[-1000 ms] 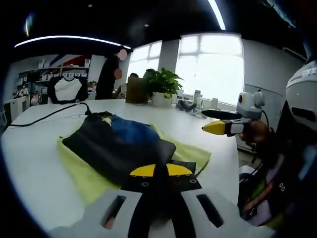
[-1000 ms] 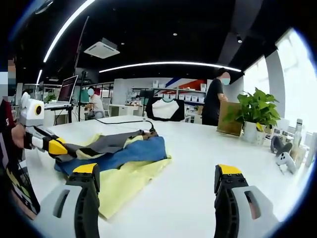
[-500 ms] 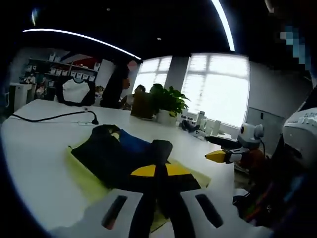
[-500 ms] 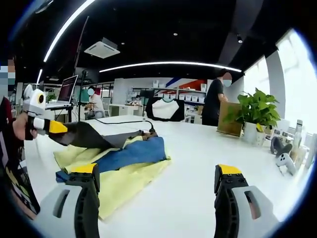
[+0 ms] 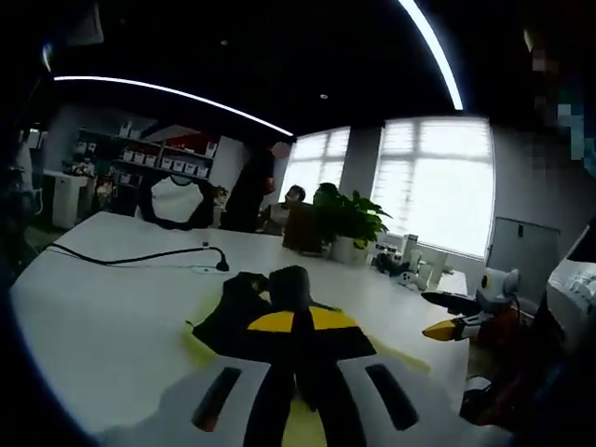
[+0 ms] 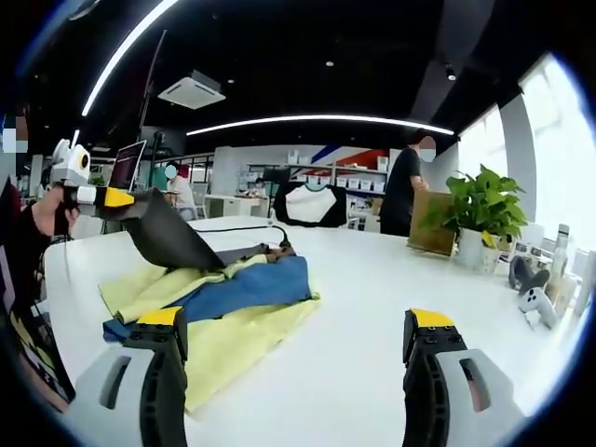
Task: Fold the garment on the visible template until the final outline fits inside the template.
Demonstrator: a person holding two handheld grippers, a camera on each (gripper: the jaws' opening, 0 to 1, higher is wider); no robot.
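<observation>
Left gripper (image 6: 116, 197) fingers clamped on dark garment (image 6: 177, 242) edge, lifted above the white desk (image 6: 372, 307). Rest of garment, blue part included, lies on the yellow template (image 6: 233, 340), left side of desk. Right gripper (image 6: 296, 346) fingers spread apart, holding nothing, near desk edge.

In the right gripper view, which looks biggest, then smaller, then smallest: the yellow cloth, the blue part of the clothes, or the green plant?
1. Yellow cloth
2. Blue part of the garment
3. Green plant

The plant stands farther away, so it may really be bigger than it looks.
</observation>
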